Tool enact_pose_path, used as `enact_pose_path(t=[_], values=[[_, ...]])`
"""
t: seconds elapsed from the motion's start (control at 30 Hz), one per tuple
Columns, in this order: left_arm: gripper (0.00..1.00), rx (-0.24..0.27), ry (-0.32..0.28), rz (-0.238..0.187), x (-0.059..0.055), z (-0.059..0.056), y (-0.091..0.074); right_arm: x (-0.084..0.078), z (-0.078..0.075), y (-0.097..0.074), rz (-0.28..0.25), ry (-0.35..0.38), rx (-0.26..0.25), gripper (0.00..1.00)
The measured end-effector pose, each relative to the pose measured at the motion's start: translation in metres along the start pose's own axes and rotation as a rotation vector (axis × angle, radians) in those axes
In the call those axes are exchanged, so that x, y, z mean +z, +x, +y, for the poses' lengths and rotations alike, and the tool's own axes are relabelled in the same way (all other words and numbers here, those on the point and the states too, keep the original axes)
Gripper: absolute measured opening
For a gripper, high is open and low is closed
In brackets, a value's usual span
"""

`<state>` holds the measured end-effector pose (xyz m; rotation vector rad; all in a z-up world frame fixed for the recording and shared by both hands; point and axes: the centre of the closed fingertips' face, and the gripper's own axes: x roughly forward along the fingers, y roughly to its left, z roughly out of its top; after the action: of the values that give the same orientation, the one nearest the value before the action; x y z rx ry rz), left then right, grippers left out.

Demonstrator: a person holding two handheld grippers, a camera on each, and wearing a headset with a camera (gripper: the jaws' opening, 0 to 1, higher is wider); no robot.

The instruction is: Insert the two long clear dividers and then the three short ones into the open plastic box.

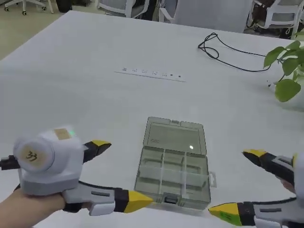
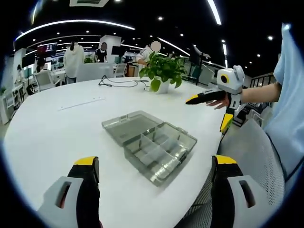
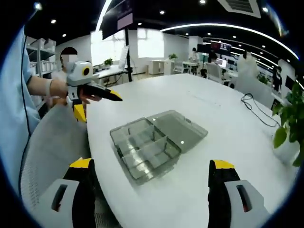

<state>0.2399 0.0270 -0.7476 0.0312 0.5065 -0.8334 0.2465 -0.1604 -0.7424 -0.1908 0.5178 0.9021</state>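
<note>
Head view: open clear plastic box point(image 1: 152, 192) sits on white surface point(image 1: 71, 90), centre, near edge. Lid point(image 1: 175, 135) lies flat on far side. Clear dividers point(image 1: 163, 166) stand inside box, splitting it into compartments. Left hand-held gripper point(image 1: 121, 172) left of box, jaws apart, empty. Right hand-held gripper point(image 1: 235, 182) right of box, jaws apart, empty. Black cable point(image 1: 223, 52) and potted plant point(image 1: 287, 66) far right.

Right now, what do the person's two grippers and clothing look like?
Both grippers match: left gripper and right gripper have grey-white jaws with black sections and yellow tips. The left one's white rounded housing carries a round face marked 33 and a green light. The person wears light blue clothing.
</note>
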Motion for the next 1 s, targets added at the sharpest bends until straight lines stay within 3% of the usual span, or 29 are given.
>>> enact_pose_path(t=[0.1, 0.2, 0.27, 0.33, 0.53, 0.63, 0.8, 1.0], values=[[1.0, 0.012, -0.001, 0.003, -0.003, 0.001, 0.0, -0.009, -0.006, -0.008, -0.018, 0.048, -0.051, 1.0], [1.0, 0.043, -0.016, -0.034, -0.002, 0.003, -0.001, -0.017, -0.008, -0.011, -0.014, 0.098, -0.084, 1.0], [1.0, 0.054, 0.022, -0.014, -0.006, 0.004, 0.001, -0.013, -0.01, -0.017, -0.069, 0.109, -0.127, 1.0], [1.0, 0.079, 0.063, 0.005, -0.008, 0.008, 0.004, -0.018, -0.011, -0.024, -0.082, 0.136, -0.152, 1.0], [1.0, 0.11, 0.059, -0.019, -0.009, 0.012, 0.002, -0.018, -0.016, -0.031, -0.15, 0.168, -0.258, 1.0], [1.0, 0.114, 0.056, -0.025, -0.009, 0.013, -0.001, -0.016, -0.014, -0.03, -0.179, 0.178, -0.262, 1.0], [1.0, 0.142, 0.037, -0.059, -0.003, 0.02, -0.005, -0.019, -0.012, -0.033, -0.174, 0.175, -0.267, 1.0], [1.0, 0.141, 0.036, -0.051, -0.005, 0.02, -0.005, -0.025, -0.013, -0.036, -0.142, 0.175, -0.25, 1.0]])
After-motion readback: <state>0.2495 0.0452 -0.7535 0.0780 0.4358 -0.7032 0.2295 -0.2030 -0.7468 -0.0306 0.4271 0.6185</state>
